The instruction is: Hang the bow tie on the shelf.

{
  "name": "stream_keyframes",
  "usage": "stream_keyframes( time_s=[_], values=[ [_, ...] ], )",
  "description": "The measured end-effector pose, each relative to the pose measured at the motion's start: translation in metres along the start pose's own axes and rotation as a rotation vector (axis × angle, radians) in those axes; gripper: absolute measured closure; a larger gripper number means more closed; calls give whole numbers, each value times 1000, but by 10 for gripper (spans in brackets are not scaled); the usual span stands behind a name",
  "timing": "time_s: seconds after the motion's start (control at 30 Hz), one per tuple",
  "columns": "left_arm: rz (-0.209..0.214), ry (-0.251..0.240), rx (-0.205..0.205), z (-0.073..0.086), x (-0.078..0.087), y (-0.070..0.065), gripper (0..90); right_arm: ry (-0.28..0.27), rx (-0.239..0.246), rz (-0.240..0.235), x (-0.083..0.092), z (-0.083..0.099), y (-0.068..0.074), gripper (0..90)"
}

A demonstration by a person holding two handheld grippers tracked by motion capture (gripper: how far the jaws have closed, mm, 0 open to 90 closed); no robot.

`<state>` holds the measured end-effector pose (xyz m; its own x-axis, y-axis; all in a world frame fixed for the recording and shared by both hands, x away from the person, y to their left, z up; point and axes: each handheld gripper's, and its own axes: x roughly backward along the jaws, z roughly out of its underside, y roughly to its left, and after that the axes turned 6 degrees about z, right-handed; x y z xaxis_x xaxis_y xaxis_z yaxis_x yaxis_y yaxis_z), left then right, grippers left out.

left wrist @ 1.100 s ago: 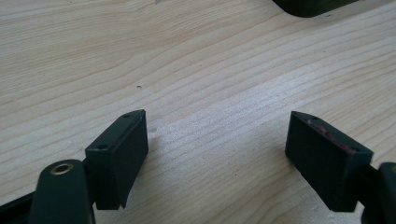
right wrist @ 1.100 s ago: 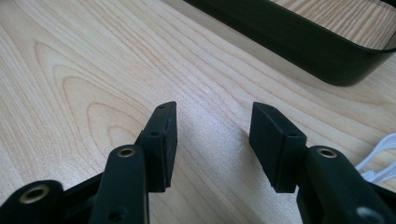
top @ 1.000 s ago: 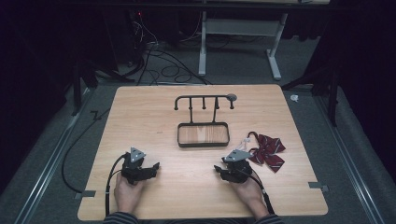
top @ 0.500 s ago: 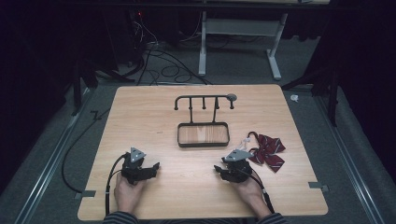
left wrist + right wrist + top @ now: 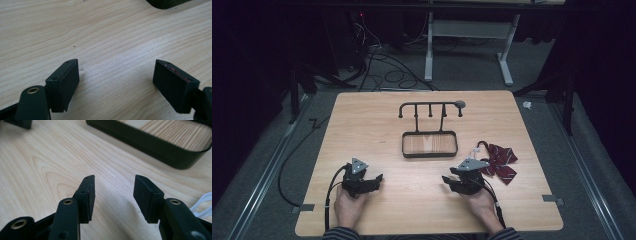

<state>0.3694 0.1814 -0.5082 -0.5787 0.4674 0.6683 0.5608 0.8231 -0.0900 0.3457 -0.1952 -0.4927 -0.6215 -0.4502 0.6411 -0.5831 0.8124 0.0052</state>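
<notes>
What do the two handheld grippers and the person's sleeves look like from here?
Both the left gripper and the right gripper are black, each topped by a grey three-cornered plate and trailing a black cable. Up close, the jaws are blocky black pads on arms with brass-ringed holes; one left pad shows reddish marks along its edge. The sleeves are dark with thin light stripes.

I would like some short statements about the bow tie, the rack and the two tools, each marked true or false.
1. The bow tie lies on the table beside the right tool. True.
2. The left tool holds the bow tie. False: its jaws are open and hold nothing.
3. The rack stands beyond both tools, near the table's middle. True.
4. The bow tie hangs from the rack. False: it lies on the table.
</notes>
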Motion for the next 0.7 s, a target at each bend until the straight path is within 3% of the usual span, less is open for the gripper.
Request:
stream_keyframes(
  time_s=[0.2, 0.43, 0.7],
  values=[
    [1, 2, -2, 0, 0, 0, 216, -37, -30, -6, 15, 0, -7, 544],
    [0, 3, -1, 0, 0, 0, 215, -32, -50, 0, 30, -2, -17, 586],
    [0, 2, -2, 0, 0, 0, 215, -54, -81, 59, 49, -4, -39, 632]
  ],
)
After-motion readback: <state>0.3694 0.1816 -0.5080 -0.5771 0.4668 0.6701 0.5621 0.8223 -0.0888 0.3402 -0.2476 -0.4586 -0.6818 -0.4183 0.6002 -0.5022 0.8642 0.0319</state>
